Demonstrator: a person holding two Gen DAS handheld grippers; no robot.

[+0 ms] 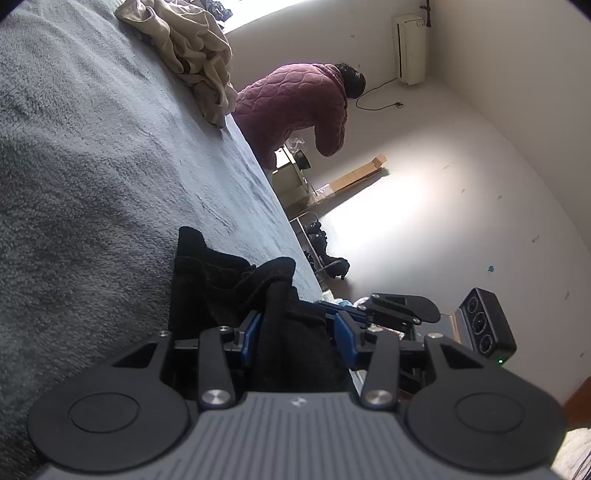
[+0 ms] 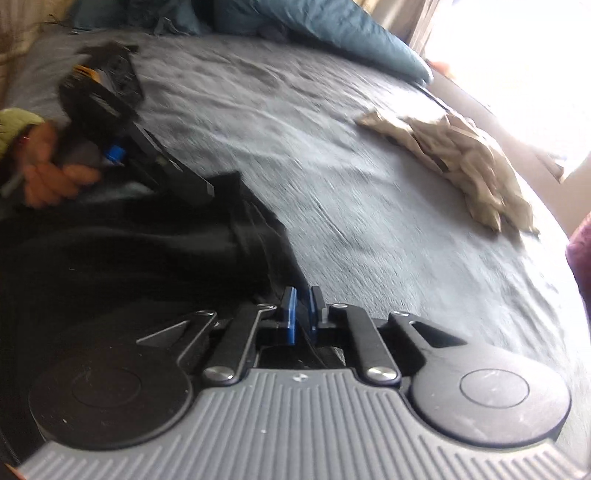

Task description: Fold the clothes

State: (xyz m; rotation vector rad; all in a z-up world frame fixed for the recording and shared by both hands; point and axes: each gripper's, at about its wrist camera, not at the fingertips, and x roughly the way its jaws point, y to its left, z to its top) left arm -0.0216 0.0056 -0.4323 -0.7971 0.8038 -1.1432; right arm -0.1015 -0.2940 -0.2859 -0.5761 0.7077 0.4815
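Grey bedspread [image 2: 369, 206] lying under black garment [image 2: 129, 258], right gripper [image 2: 303, 310] pinching its edge, left gripper [image 1: 299, 332] gaping partway around a fold, beige clothes [image 2: 469, 162] lying well apart.

Home bedroom. Bed [image 2: 332, 155] with grey fleece cover and teal pillow [image 2: 332, 26], loose clothes on it. Wall air conditioner [image 1: 408, 48], cardboard boxes [image 1: 358, 177] on the floor.
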